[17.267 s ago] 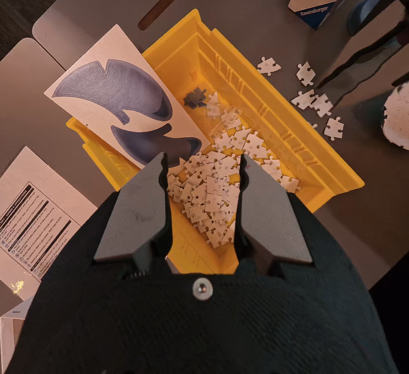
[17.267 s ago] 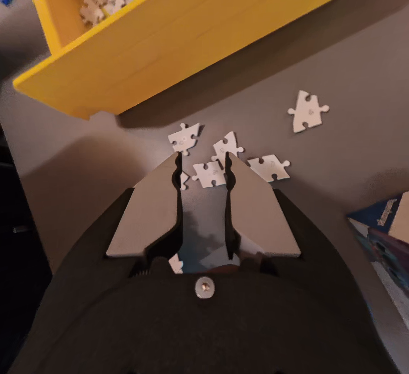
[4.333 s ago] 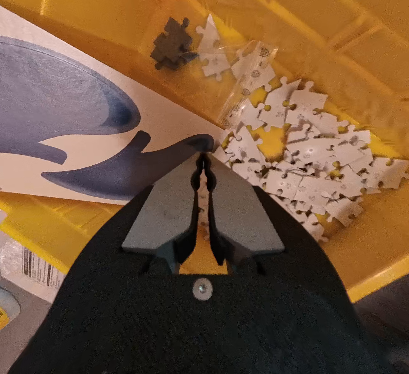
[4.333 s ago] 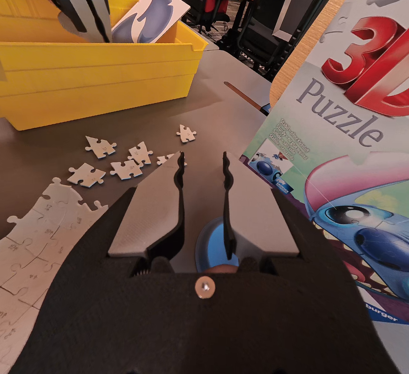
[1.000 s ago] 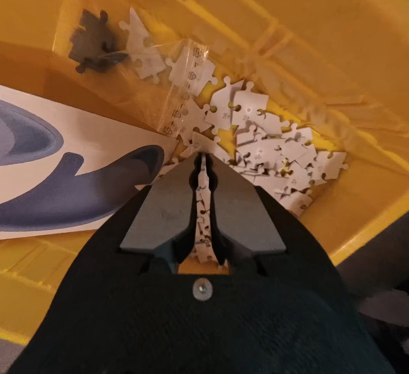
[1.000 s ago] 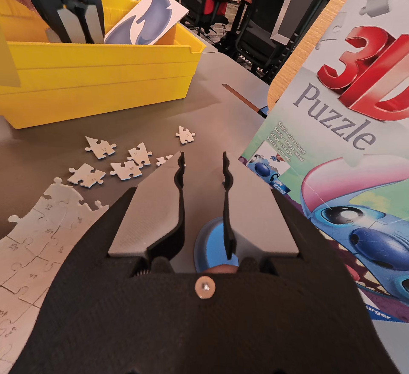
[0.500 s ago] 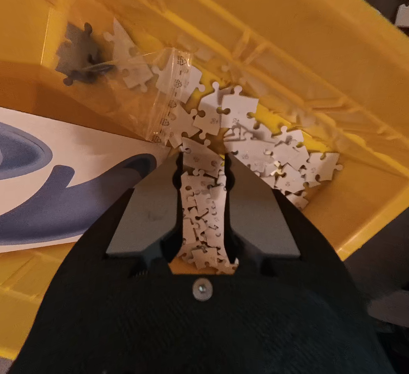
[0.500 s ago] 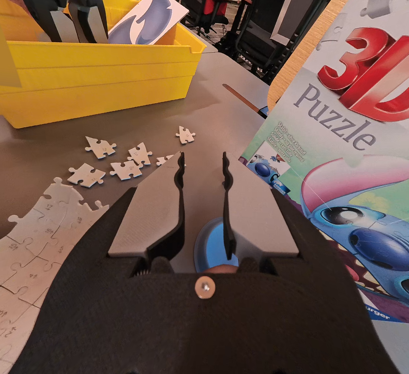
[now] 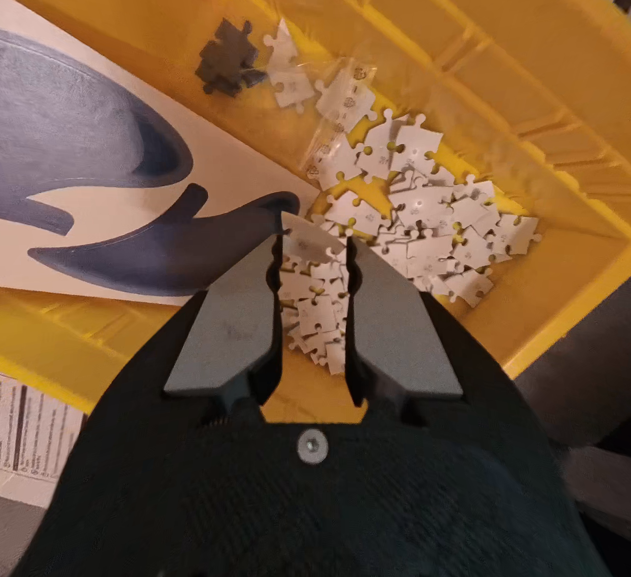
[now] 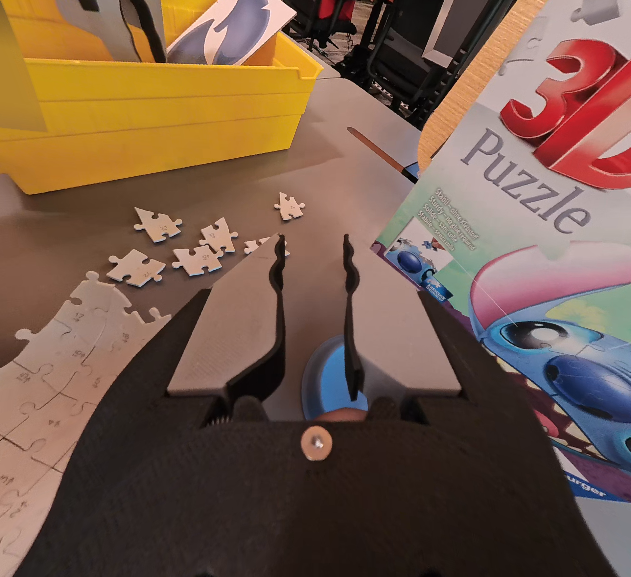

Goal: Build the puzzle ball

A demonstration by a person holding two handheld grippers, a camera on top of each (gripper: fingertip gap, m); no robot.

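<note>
Left gripper [image 9: 313, 236] is over the yellow bin [image 9: 512, 59], jaws apart, a loose piece [image 9: 309, 243] lying across its tips with the pile [image 9: 426, 219] at center right. It could easily slip or snag neighbours. Right gripper [image 10: 312, 240] idles empty, jaws apart, the half-built ball [image 10: 51, 373] at lower left
</note>
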